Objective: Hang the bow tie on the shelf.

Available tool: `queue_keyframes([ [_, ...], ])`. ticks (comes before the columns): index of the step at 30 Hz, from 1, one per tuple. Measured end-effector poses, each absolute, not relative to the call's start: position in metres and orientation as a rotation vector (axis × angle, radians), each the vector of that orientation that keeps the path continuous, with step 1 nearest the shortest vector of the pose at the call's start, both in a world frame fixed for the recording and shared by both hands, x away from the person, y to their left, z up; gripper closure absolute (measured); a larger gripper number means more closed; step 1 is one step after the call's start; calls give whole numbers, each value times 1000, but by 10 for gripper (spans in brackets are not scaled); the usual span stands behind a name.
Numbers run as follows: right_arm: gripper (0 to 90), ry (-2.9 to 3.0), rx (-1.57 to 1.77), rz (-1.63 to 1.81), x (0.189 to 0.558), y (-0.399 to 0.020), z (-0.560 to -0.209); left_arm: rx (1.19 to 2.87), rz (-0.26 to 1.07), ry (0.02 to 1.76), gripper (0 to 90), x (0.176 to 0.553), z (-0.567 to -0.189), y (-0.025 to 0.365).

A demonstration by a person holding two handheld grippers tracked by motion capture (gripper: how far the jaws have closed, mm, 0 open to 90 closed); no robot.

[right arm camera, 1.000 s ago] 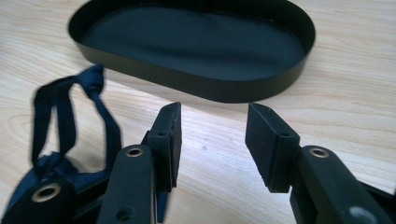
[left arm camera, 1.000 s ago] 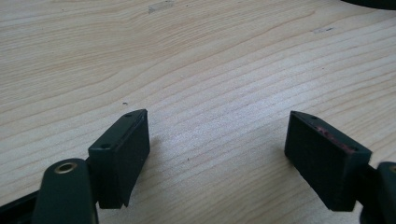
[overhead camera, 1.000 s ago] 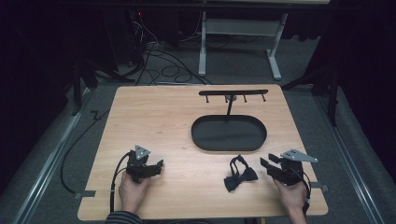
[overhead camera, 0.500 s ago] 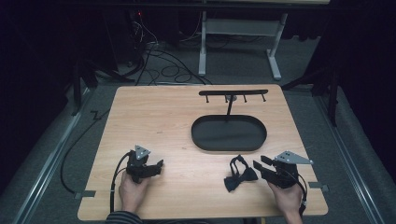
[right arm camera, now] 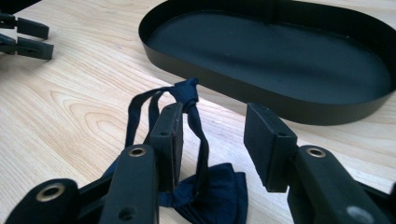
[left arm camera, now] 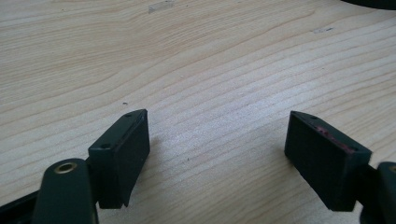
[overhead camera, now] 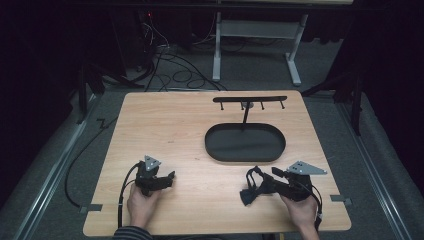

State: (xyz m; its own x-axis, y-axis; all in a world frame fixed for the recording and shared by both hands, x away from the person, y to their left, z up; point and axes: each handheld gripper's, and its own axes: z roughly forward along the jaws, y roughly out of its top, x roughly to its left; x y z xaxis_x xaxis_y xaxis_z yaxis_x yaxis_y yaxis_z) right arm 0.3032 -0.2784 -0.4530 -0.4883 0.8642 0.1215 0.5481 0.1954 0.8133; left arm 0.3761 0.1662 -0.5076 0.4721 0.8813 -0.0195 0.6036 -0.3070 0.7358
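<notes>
Dark navy cloth, a bow tie (right arm camera: pixel 205 189) with its neck strap, is lying on the wooden counter (overhead camera: pixel 165 130) near the front right edge, just in front of the black oval tray (overhead camera: pixel 212 147). The right gripper (right arm camera: pixel 212 140) is reaching over it with its jaws standing apart; the strap's loop is running up between them and draping against the inner face of one jaw, but nothing is being pinched yet. The left gripper (left arm camera: pixel 217 144) is resting low over bare wood at the front left, jaws wide apart and holding nothing.

Judging by the layout, the work is probably about getting the tie up onto the hook rack (overhead camera: pixel 250 100) rising behind the tray, or into the tray itself; I cannot say which. Either way it is only beginning: the tie is on the counter, the tray is holding nothing, the hooks are bare. What is remaining is the closing on the strap, the lift and the placing.

No brand, label or writing is readable anywhere.
</notes>
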Motion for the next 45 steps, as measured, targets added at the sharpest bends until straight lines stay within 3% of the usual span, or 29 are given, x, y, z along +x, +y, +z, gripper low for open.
queue_keyframes([
  [21,634,2208,1325,1203,322,-262,-467,2029,516,1227,226,376,-508,166],
  [35,830,2246,1296,1198,324,-260,-467,2031,515,1227,226,376,-508,166],
  [45,864,2237,1265,1212,321,-261,-458,2030,515,1228,226,376,-508,166],
])
